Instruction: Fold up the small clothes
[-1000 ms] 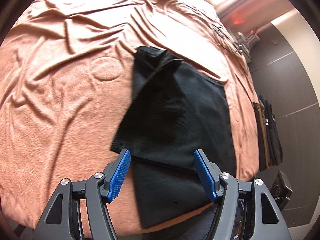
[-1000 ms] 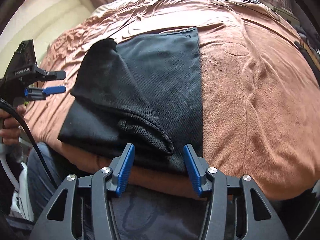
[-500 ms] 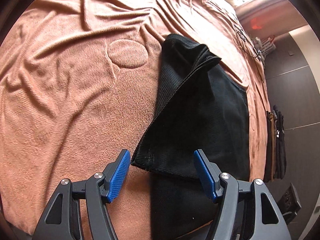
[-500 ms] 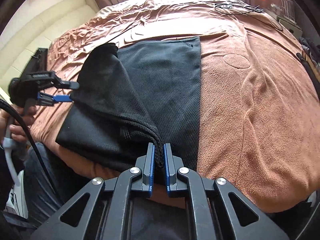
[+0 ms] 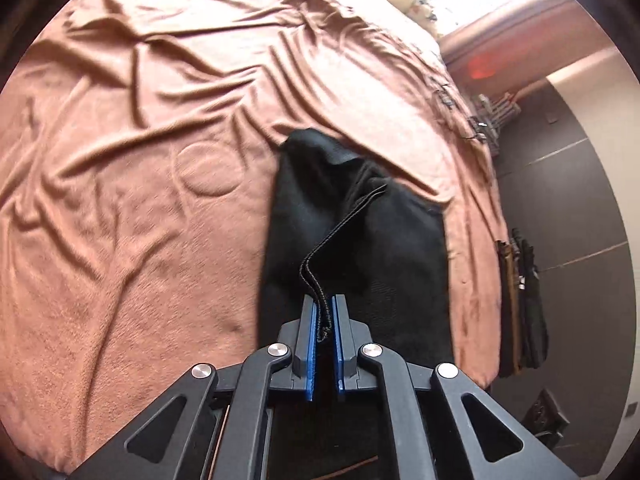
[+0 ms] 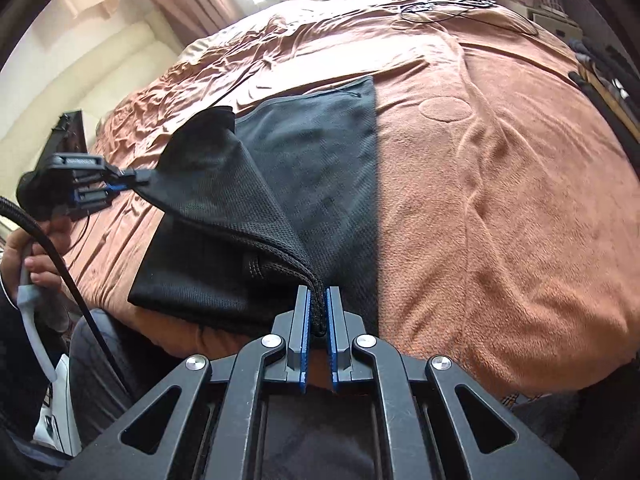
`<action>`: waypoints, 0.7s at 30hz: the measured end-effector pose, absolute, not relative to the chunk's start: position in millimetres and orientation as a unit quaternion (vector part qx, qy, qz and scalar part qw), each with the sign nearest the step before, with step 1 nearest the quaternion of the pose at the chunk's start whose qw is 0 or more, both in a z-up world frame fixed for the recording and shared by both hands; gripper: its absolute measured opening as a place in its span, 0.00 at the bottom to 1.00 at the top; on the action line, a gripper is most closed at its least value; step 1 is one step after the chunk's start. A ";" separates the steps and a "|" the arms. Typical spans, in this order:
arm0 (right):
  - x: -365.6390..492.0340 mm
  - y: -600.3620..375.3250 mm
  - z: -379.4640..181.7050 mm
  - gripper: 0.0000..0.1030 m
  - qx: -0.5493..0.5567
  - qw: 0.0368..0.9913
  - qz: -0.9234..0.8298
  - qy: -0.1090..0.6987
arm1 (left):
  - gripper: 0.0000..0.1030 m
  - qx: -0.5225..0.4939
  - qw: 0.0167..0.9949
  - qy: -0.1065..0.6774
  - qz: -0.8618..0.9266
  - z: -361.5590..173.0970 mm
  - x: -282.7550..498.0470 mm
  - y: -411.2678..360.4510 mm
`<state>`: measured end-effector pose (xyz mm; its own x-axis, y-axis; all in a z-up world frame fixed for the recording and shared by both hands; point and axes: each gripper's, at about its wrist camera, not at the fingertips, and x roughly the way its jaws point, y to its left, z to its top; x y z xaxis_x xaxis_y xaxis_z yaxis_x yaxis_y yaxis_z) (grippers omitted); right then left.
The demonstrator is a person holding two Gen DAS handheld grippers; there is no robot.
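A black mesh garment (image 6: 320, 152) lies partly folded on a brown blanket (image 6: 500, 184) near the bed's front edge. My right gripper (image 6: 318, 312) is shut on the near hem corner of its upper flap. My left gripper (image 5: 324, 316) is shut on the flap's other corner; it also shows in the right wrist view (image 6: 132, 182) at the left. The flap (image 6: 216, 184) is lifted between the two grippers above the lower layer. The garment also shows in the left wrist view (image 5: 360, 236).
The blanket (image 5: 160, 200) is wrinkled with a round imprint (image 5: 208, 170). Dark clothes (image 5: 524, 304) hang at the bed's right side. Cables (image 6: 448, 6) lie at the far end. The person's hand (image 6: 36, 256) and a cable are at the left.
My left gripper has shut on the flap's corner and lifted it. My right gripper shut on the near corner half a second ago and has raised the flap.
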<state>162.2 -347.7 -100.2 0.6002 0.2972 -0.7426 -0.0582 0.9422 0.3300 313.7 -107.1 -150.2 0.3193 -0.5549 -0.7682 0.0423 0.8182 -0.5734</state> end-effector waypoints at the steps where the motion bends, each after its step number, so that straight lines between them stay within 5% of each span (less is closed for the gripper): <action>1: 161.0 -348.6 -100.8 0.04 0.138 0.884 0.099 0.436 | 0.07 -0.230 0.781 0.546 -0.200 -144.0 315.8 -112.2; 21: 147.4 -364.0 -104.5 0.04 0.169 0.879 0.092 0.436 | 0.06 -0.201 0.789 0.515 -0.269 -87.6 372.0 -209.0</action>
<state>147.4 -364.0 -104.5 0.6027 0.3095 -0.7355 -0.0143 0.9258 0.3779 372.0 -209.0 -87.6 0.3245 -0.6307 -0.7049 0.2165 0.7750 -0.5937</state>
